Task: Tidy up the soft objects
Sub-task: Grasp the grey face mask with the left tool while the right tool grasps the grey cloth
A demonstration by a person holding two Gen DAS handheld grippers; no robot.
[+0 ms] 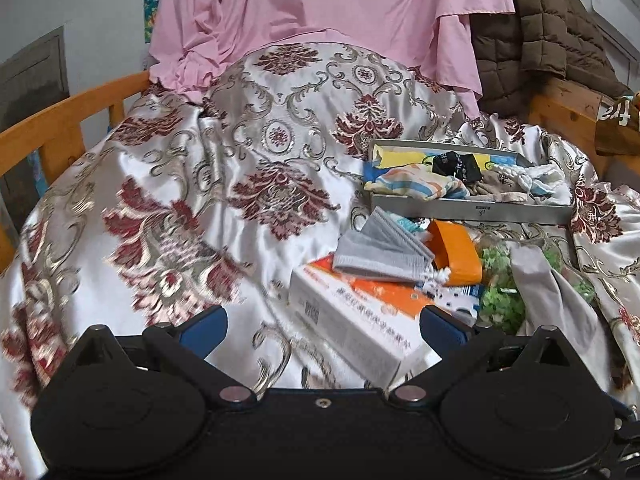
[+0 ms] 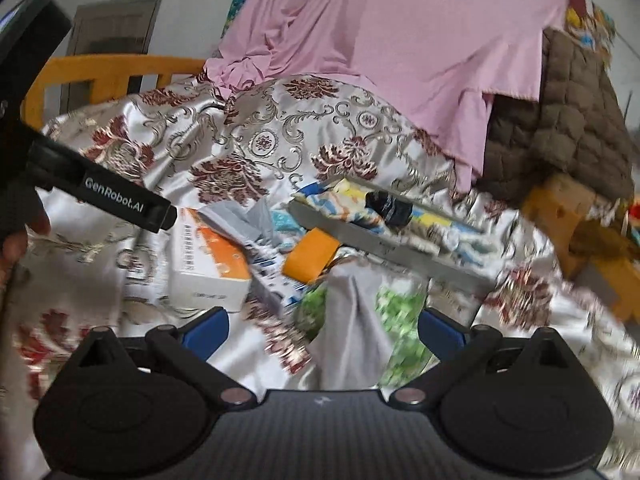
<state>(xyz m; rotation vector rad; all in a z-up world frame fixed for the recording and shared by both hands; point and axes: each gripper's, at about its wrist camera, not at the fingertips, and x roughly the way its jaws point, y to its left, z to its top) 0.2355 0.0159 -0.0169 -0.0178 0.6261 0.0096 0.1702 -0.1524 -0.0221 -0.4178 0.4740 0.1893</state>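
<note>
Both grippers hovered over a patterned satin bedspread (image 1: 168, 184), the left gripper (image 1: 322, 330) and right gripper (image 2: 323, 330) spread wide, grasping nothing. Socks lay in a grey tray (image 1: 472, 210) at two o'clock; a grey cloth (image 2: 352, 320) lay between the right fingers.

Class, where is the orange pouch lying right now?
In the left wrist view, the orange pouch lies right of centre on the floral bedspread, just below the grey tray.

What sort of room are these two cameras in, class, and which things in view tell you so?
Most likely a bedroom: a satin floral bedspread lies inside a wooden bed rail, with a pink sheet and a brown quilted coat draped behind.
</note>
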